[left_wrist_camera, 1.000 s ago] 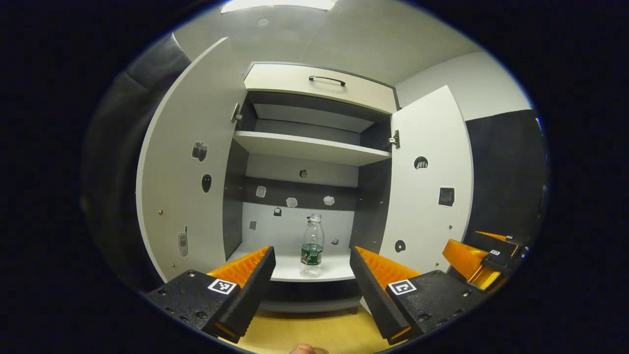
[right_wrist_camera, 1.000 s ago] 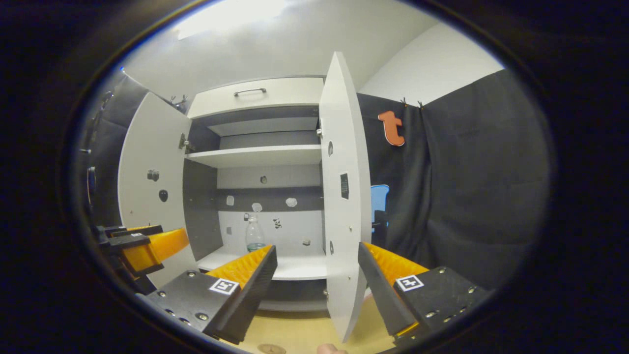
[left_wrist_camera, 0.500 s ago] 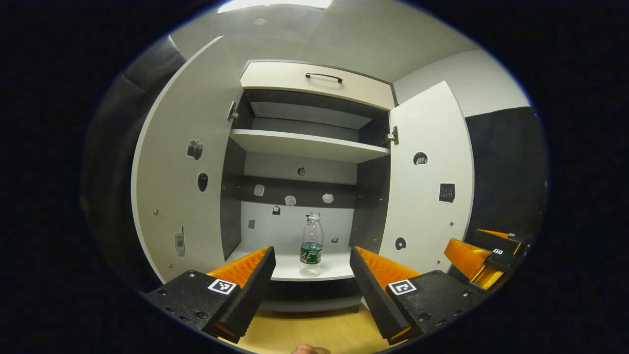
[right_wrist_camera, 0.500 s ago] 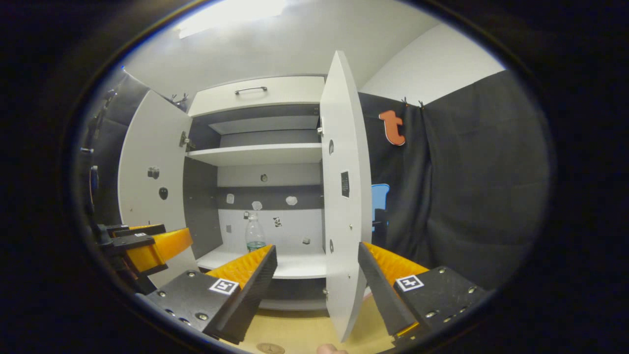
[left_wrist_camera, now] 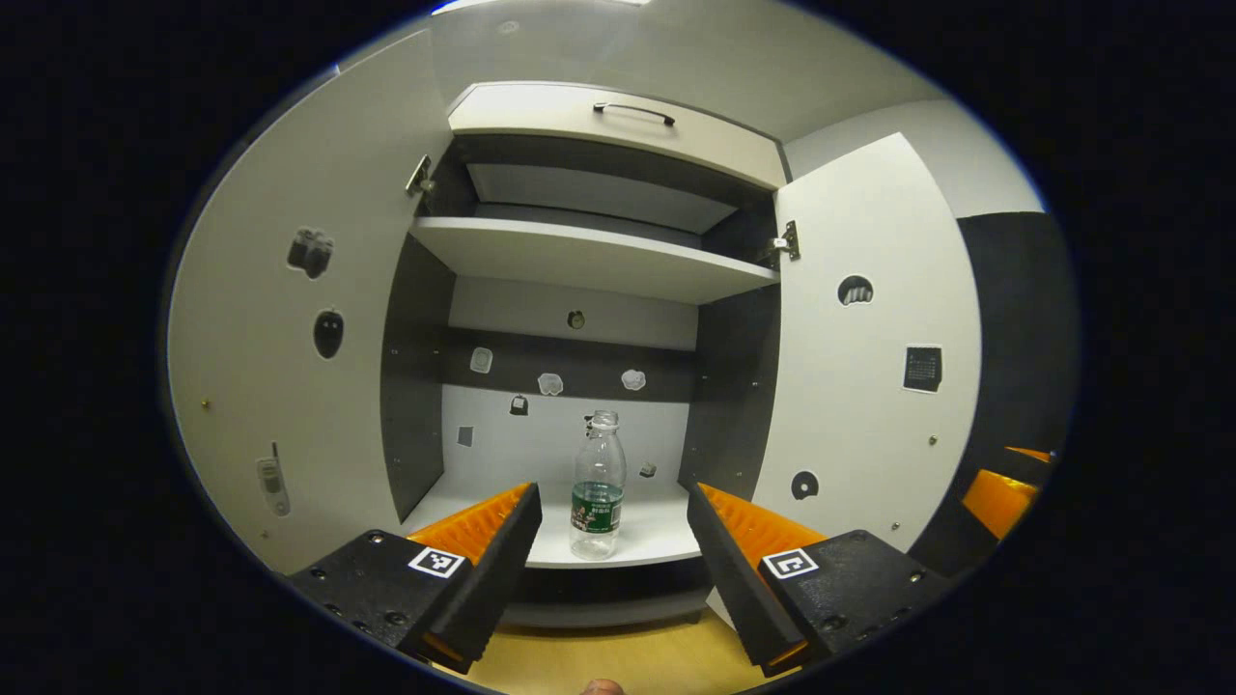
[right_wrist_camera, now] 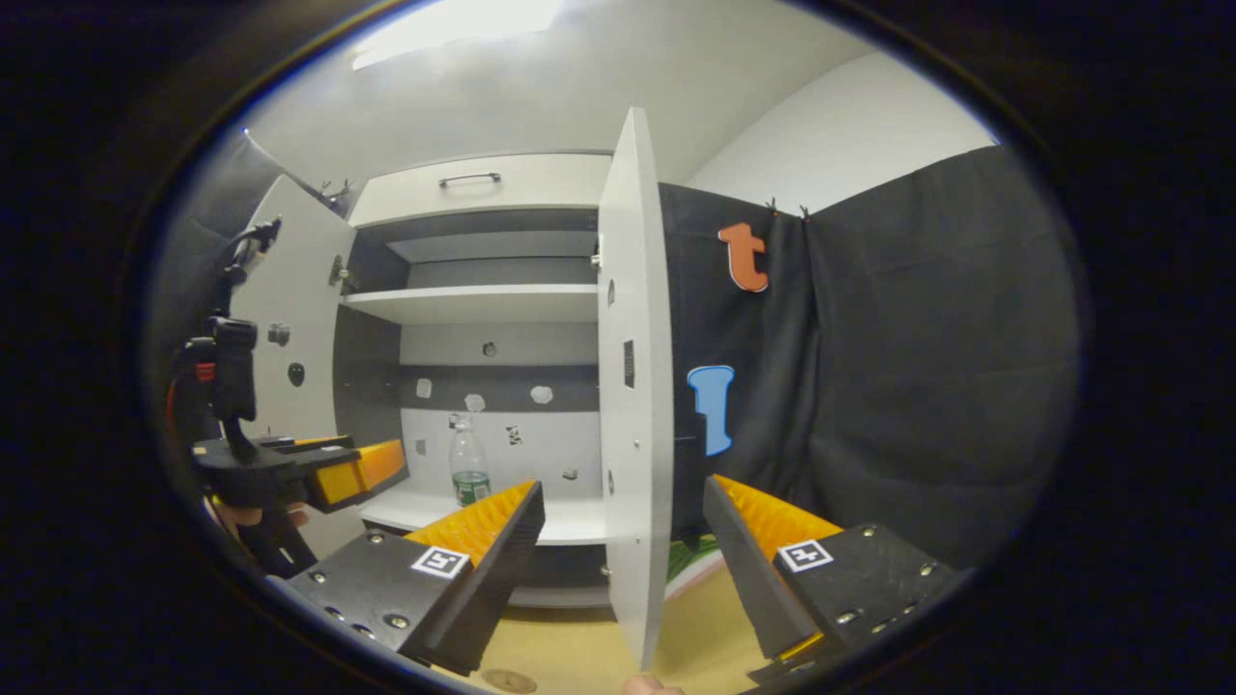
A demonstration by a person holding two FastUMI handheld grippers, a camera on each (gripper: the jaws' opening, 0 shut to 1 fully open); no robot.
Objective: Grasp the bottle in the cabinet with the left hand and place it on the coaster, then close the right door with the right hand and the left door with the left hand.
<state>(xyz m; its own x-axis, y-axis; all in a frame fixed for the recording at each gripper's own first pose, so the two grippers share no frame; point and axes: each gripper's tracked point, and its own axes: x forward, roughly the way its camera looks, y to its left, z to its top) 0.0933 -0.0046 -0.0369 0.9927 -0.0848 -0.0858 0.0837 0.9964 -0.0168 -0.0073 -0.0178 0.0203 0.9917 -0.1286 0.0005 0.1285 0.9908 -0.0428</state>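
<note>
1. Left gripper view: the left gripper (left_wrist_camera: 613, 521) is out in front of the open cabinet (left_wrist_camera: 589, 261), its 2 fingers spread wide with nothing between them.
2. Dead ahead, framed in that gap, stands the bottle (left_wrist_camera: 598, 487). It is upright on the cabinet's lower shelf (left_wrist_camera: 637, 536), clear plastic, cap off or clear, with a green label band around its lower half.
3. The bottle is not touched; both fingers sit nearer the camera than it, well short of the shelf edge.
4. Left door (left_wrist_camera: 290, 328) is swung wide open on the left, right door (left_wrist_camera: 869, 367) is open on the right, both dotted with small stickers.
5. Above the lower compartment there is an upper shelf (left_wrist_camera: 589, 256), and higher still a drawer front with a dark handle (left_wrist_camera: 632, 111).
6. Right gripper view: the right gripper (right_wrist_camera: 623, 526) is also spread apart, gripping nothing. The right door (right_wrist_camera: 632, 386) shows edge-on here, its lower edge running down between the 2 fingers; whether it touches either finger I cannot tell.
7. In that same view the bottle (right_wrist_camera: 468, 468) shows on the lower shelf, and the left gripper (right_wrist_camera: 319, 468) hangs at the left, in front of the left door, a hand (right_wrist_camera: 253, 516) partly visible under it.
8. A wooden surface (right_wrist_camera: 570, 656) lies below the cabinet, with a small round disc (right_wrist_camera: 509, 681) at the bottom edge.
</note>
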